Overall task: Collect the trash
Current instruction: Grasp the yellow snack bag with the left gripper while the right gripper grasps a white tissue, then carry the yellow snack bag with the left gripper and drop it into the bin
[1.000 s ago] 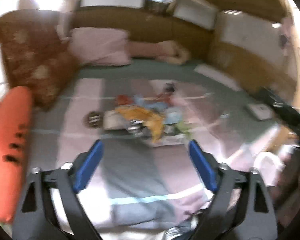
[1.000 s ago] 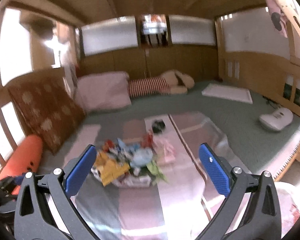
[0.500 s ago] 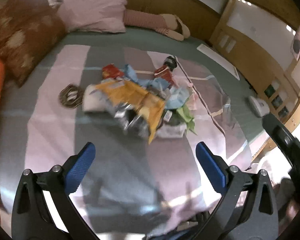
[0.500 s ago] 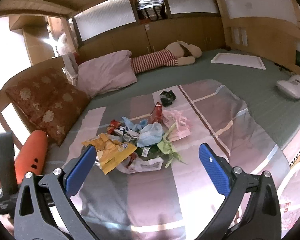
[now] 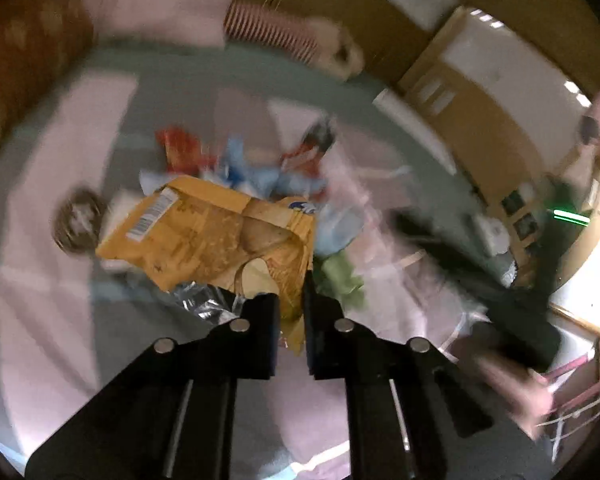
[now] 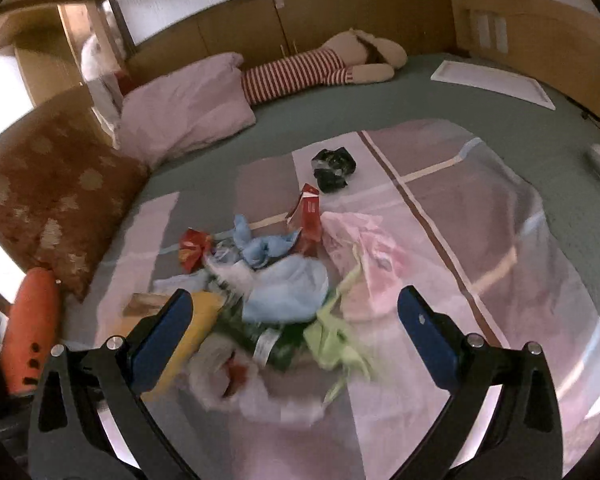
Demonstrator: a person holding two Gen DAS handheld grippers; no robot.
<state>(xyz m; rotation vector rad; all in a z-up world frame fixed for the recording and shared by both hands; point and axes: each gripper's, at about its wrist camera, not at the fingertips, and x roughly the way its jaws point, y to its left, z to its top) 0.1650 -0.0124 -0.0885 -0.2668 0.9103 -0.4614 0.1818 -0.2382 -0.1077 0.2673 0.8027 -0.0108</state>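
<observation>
In the left wrist view, the left claw (image 5: 291, 312) sits at the lower middle of the frame, its two black fingers (image 5: 260, 332) drawn narrow and pinching the lower corner of a yellow snack bag (image 5: 204, 240). The bag spreads up and to the left from the grip, crumpled, with a white barcode label near its upper left corner. A strip of silver foil (image 5: 200, 300) shows just under the bag's lower edge. Behind the bag the rest of the trash pile (image 5: 284, 176) lies on the striped blanket (image 5: 44, 320) in the middle of the frame, blurred: red, blue and green pieces can be made out. A round brown thing (image 5: 78, 224) lies just left of the bag; what it is cannot be told.

In the right wrist view, the right claw (image 6: 296, 332) is at the bottom of the frame with its blue-padded fingers (image 6: 164, 336) spread wide, holding nothing. The trash pile (image 6: 276, 292) lies between and just beyond them on the blanket (image 6: 480, 240): a light blue bag (image 6: 288, 288), a pink bag (image 6: 364, 256) to its right, a green scrap (image 6: 332, 340), a red carton (image 6: 310, 216) standing behind, and a red wrapper (image 6: 194, 248) at the left. A black crumpled wrapper (image 6: 334, 168) lies apart, above the pile. At the upper left a pink pillow (image 6: 188, 108) and a brown cushion (image 6: 48, 192) rest along the bed's edge, with a striped stuffed toy (image 6: 324, 66) at the top middle and an orange bolster (image 6: 30, 328) at the lower left.
</observation>
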